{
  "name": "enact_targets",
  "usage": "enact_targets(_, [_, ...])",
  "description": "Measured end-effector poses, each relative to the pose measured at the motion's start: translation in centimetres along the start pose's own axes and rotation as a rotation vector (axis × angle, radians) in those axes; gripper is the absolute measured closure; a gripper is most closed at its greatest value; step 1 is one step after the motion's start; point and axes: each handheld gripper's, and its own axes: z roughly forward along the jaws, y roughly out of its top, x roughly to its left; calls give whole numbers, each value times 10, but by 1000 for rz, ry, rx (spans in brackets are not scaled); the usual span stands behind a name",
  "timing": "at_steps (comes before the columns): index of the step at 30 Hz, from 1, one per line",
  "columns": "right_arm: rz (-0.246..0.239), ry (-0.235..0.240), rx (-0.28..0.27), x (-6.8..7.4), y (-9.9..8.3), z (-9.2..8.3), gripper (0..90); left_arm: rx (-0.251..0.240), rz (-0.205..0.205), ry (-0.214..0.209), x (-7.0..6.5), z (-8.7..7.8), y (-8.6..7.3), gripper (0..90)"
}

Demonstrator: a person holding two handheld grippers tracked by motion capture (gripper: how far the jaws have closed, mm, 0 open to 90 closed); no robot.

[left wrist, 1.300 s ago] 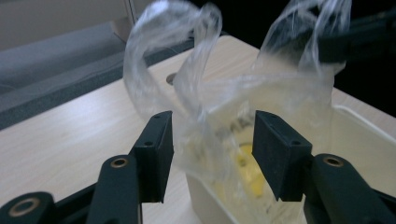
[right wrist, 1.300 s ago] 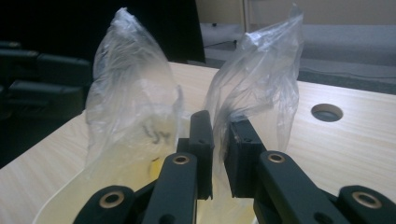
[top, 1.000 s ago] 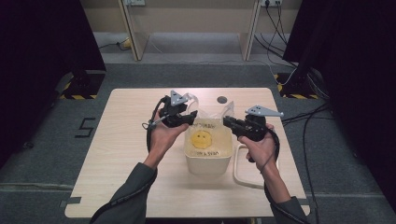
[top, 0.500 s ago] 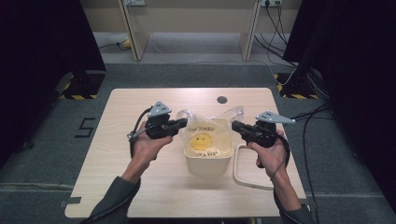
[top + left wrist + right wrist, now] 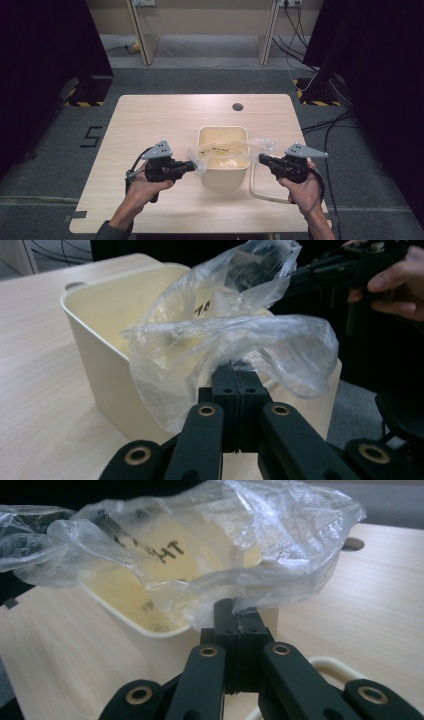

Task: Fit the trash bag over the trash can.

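Both tongs [image 5: 235,385] [image 5: 235,625] clamped on plastic bag [image 5: 225,150]

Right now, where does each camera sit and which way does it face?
High view: above the person's table edge, looking down at bin, plastic bag, both hands.
Left gripper view: on left gripper, facing bin and bag; closed jaws pinch the bag.
Right gripper view: on right gripper, same from the opposite side.
Shared: bag and bin.

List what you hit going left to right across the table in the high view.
Left tongs → left edge of the clear plastic bag → cream bin → right tongs, shut on the bag's other edge.
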Motion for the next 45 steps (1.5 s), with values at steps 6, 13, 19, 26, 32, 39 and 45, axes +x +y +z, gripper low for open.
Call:
enact_targets(6, [-4, 15, 35, 3, -15, -2, 900, 52, 18, 32, 9, 5, -16, 893])
enact_targets(13, [13, 14, 62, -4, -30, 11, 900, 53, 11, 79, 27, 16, -30, 893])
enact_targets(19, [3, 12, 74, -6, -33, 25, 900, 33, -4, 121, 38, 27, -34, 894])
enact_targets(26, [17, -22, 95, -6, -34, 23, 637, 22, 0, 153, 35, 20, -38, 767])
enact_targets(32, [68, -45, 92, -12, -27, -2, 348, 33, -2, 126, 26, 2, -35, 477])
enact_targets(39, [13, 1, 58, -3, -14, -29, 301, 7, -8, 114, 6, -16, -24, 300])
enact_targets(45, [-1, 13, 33, 4, 0, -42, 302, -30, 4, 130, -3, -38, -16, 254])
